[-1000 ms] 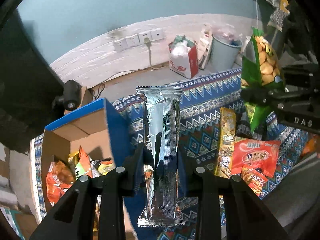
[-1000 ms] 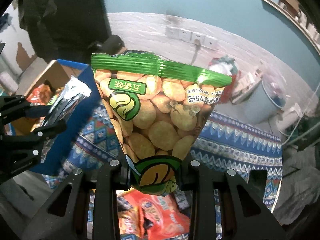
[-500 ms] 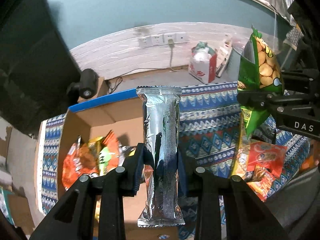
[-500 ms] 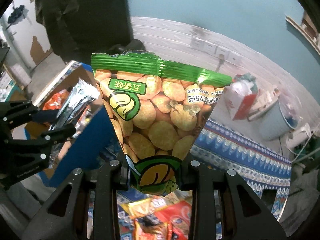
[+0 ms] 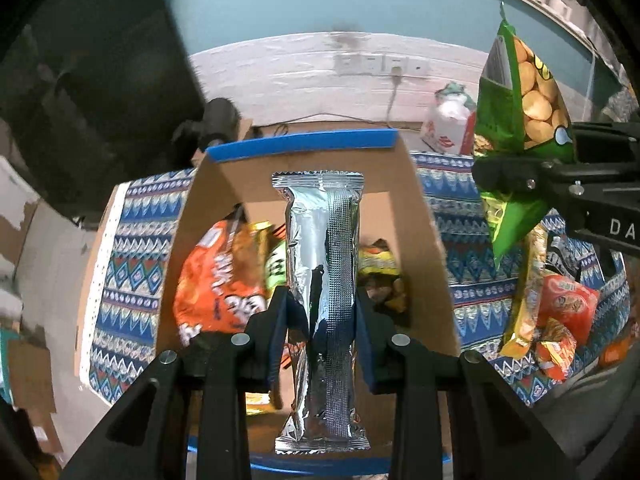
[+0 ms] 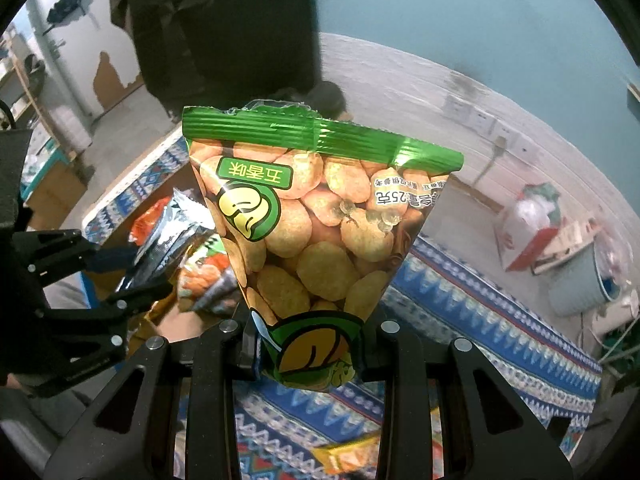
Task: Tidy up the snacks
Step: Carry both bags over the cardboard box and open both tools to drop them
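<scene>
**So both grippers now have a snack each, and the box is finally under the left one**

Quick rundown. The left gripper [image 5: 320,320] is clamped tight around a silver foil packet [image 5: 322,264], pinching it roughly mid-length so it sticks out both ways past the pads. The right gripper [image 6: 310,348] is squeezed onto the bottom corner of a green bag of round crackers [image 6: 316,216], which stands up above the jaws.

What's different from a second ago: the cardboard box [image 5: 430,240] with the blue edges used to sit off to the left side of the left wrist view, with mostly patterned blue cloth [image 5: 132,248] behind the silver packet. Now the box fills the middle of that view, and the packet hangs right over its open top. The green bag has come along too and sits just right of the box. The grips look unchanged.

Inside the box there's already an orange bag [image 5: 216,280] plus a few other packets, so sorting is partway done. More snacks are lying loose on the cloth to the right, like a red packet [image 5: 568,304].

My read: the silver one is lined up for a drop, and the green bag probably goes in right after. Plenty left on the cloth though.
</scene>
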`<state>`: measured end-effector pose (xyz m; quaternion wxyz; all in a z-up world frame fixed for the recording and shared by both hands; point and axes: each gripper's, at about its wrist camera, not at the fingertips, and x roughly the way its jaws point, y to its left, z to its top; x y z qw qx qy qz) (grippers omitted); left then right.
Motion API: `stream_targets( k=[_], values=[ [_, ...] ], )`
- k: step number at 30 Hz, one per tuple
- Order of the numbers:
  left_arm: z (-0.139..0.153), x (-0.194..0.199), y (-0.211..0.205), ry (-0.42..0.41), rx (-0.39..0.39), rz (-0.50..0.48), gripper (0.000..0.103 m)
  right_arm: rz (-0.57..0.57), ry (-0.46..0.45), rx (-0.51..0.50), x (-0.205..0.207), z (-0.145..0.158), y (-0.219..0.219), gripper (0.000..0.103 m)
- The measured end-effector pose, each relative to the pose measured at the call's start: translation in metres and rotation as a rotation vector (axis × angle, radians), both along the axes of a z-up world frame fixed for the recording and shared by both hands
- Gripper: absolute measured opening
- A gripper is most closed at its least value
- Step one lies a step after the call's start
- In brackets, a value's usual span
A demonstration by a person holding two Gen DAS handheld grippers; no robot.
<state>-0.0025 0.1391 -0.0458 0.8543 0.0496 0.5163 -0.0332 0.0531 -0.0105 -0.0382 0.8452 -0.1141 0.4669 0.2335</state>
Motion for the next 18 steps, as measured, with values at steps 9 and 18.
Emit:
stream_targets(
  k=[9, 18],
  values=[
    [-0.012, 0.001, 0.026, 0.029, 0.004, 0.064, 0.032, 0.061, 0.035, 0.009, 0.007, -0.01, 0.052, 0.03],
    [-0.019, 0.002, 0.04, 0.056, 0.048, 0.122, 0.053, 0.1, 0.105, -0.004, 0.011, -0.032, 0.08, 0.03]
  ],
)
